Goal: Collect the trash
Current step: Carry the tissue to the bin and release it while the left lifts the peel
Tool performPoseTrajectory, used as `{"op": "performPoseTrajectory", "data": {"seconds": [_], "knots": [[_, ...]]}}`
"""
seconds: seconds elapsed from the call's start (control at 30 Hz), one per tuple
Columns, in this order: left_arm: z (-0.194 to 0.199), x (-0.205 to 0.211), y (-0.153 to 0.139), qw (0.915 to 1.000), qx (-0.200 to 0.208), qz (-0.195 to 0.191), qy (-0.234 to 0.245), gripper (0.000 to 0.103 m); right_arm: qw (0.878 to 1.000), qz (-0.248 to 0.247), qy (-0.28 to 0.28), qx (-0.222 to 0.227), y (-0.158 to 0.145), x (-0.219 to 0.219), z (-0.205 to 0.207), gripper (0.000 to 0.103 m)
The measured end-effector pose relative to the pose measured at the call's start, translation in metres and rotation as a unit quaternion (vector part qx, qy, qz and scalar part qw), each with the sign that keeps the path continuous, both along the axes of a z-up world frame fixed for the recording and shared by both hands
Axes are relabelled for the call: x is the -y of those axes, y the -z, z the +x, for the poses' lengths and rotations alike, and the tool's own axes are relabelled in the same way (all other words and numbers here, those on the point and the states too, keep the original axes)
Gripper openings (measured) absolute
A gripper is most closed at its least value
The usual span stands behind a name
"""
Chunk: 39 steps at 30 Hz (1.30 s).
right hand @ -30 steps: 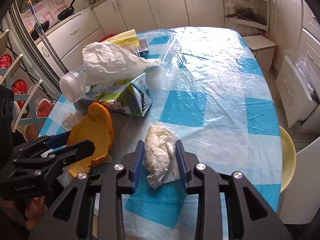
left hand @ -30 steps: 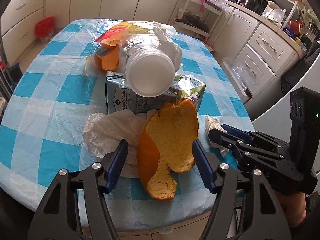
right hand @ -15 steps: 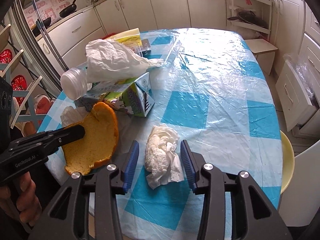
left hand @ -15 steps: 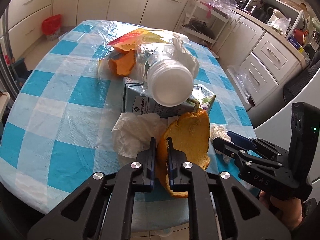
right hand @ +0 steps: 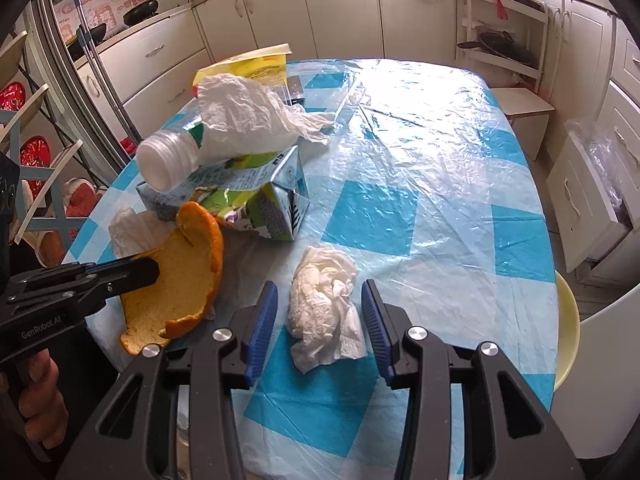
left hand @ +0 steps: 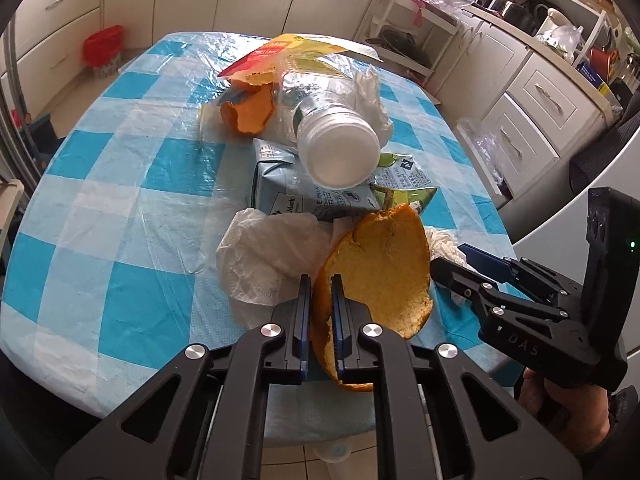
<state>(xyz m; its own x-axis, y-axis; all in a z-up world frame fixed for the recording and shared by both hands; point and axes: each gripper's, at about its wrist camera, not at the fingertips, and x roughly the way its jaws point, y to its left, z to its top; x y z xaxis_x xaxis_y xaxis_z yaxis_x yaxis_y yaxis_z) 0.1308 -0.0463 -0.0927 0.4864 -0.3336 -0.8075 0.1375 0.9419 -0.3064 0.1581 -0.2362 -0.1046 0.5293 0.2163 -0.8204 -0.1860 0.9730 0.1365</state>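
The left gripper (left hand: pixel 320 308) is clamped on the edge of a big orange peel (left hand: pixel 376 272), held just above the near table (left hand: pixel 120 184) edge. The peel looks light and stiff but brittle; a pinch on its rim should hold it, though it may crack. The right gripper (right hand: pixel 320 316) stands half open around a crumpled tissue (right hand: pixel 324 296) on the cloth, pads not touching. The tissue is soft and weightless; squeezing its bulky middle seems best.
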Motion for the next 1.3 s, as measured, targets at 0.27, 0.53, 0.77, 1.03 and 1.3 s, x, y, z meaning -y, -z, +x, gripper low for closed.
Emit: {"op": "performPoseTrajectory", "data": {"seconds": [0.27, 0.53, 0.77, 1.03, 1.3], "knots": [[-0.002, 0.011, 0.005, 0.9997, -0.006, 0.014, 0.019, 0.009, 1.000, -0.009, -0.004, 0.001, 0.001, -0.002, 0.001, 0.043], [-0.011, -0.002, -0.025, 0.9995, 0.022, -0.022, 0.011, 0.005, 1.000, 0.002, -0.007, -0.002, 0.000, -0.002, 0.001, 0.023], [-0.019, -0.016, -0.053, 0.9978, 0.050, -0.043, -0.006, 0.004, 1.000, 0.011, 0.004, 0.020, -0.009, 0.005, -0.001, 0.023], [-0.020, -0.011, -0.071, 0.9962, 0.067, -0.056, -0.005, 0.004, 0.991, 0.035, 0.094, 0.088, -0.035, 0.060, -0.016, 0.023], [-0.022, 0.012, -0.073, 0.9958, 0.066, -0.062, 0.016, 0.004, 0.969, 0.089, 0.210, 0.095, -0.034, 0.134, -0.038, 0.023]]}}
